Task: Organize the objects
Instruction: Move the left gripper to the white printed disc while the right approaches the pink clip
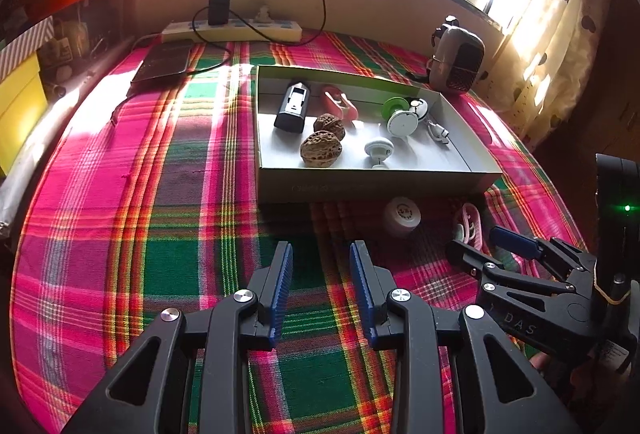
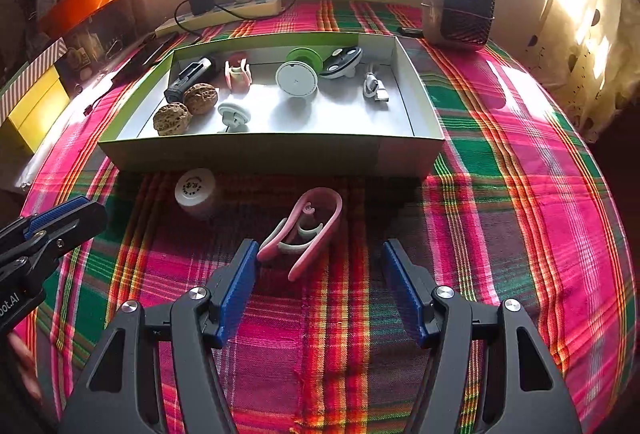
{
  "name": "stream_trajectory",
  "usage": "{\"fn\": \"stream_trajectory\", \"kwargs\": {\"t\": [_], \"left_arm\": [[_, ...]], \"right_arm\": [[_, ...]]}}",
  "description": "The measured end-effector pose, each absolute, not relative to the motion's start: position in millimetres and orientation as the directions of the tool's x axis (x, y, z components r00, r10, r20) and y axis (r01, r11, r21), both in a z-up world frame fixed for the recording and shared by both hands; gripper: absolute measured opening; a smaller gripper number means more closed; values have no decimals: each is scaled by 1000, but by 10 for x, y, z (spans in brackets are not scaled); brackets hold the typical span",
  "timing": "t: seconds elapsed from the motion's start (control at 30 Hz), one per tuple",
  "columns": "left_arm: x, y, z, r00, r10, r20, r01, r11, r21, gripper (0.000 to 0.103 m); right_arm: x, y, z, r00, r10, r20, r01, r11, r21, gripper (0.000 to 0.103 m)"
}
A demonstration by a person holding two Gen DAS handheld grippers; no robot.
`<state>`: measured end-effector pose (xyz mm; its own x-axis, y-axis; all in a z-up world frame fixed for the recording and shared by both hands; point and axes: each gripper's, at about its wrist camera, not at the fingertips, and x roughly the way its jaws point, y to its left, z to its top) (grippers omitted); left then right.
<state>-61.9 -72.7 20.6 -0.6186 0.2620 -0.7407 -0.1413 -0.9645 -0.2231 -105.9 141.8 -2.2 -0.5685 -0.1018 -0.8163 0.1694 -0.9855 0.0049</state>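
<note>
A shallow grey box (image 2: 272, 153) (image 1: 372, 185) sits on the plaid cloth. It holds two walnuts (image 2: 186, 107) (image 1: 322, 147), a black device (image 1: 292, 107), a pink clip (image 2: 238, 73), white and green round pieces (image 2: 298, 77) and a cable (image 2: 376, 87). In front of the box lie a white round cap (image 2: 196, 191) (image 1: 402, 215) and a pink-and-white clip (image 2: 306, 234) (image 1: 468, 226). My right gripper (image 2: 320, 250) is open, just short of the pink-and-white clip. My left gripper (image 1: 322, 254) is open and empty, over bare cloth left of the cap.
A power strip (image 1: 232, 29) with a black charger and cable lies at the back, with a dark flat device (image 1: 164, 61) near it. A small heater (image 2: 460, 5) stands at the back right. Yellow and orange boxes (image 1: 20, 101) stand at the left.
</note>
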Motion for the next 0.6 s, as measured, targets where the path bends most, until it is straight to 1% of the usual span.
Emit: {"fn": "stream_trajectory", "kwargs": {"t": [0.37,0.6], "left_arm": [[-659,-628,175,-603,271,-750,-156,-962,-223,28],[-707,-552,173,-596,284,-751,-165,-959,-231,28]], "right_arm": [[-1055,1746,-23,-593,-84,-801,127,-992,10,64],[-1129,1726,-37,-602,-106,-791,183,-983,-7,64]]}}
